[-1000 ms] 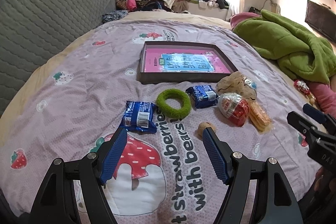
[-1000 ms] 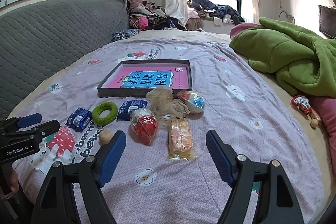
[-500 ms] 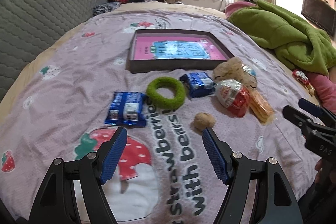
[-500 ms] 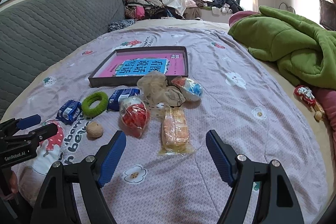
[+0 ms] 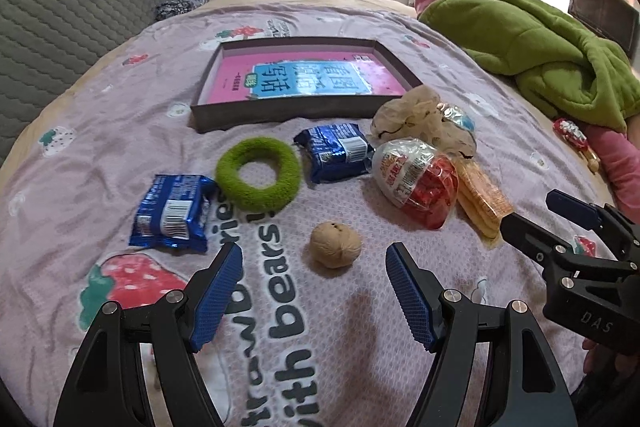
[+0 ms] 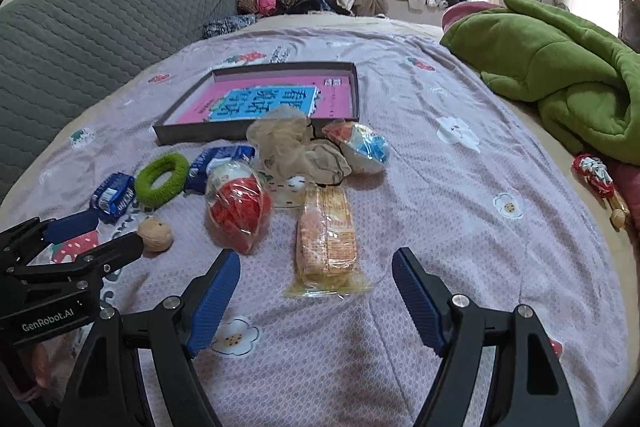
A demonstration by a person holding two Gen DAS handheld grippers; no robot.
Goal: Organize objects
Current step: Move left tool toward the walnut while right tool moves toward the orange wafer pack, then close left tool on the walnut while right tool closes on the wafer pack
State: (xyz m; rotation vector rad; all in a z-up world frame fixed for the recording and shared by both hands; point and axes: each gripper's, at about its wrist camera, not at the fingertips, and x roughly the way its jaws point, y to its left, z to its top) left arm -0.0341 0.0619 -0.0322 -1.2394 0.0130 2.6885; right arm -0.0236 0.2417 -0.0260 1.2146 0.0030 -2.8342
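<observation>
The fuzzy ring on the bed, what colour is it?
The fuzzy ring is bright green all over; the left wrist view shows it best.

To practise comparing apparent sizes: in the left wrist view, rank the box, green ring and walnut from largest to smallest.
1. box
2. green ring
3. walnut, smallest despite being nearest the camera.

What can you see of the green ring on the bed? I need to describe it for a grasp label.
The green ring is a fuzzy, plush-looking loop with an open centre, lying flat on the strawberry-print bedspread. It sits between two blue snack packets, seemingly touching the nearer one's corner, in front of the dark tray. It looks whole and undeformed. Neither gripper touches it; in the right wrist view it appears at.
</observation>
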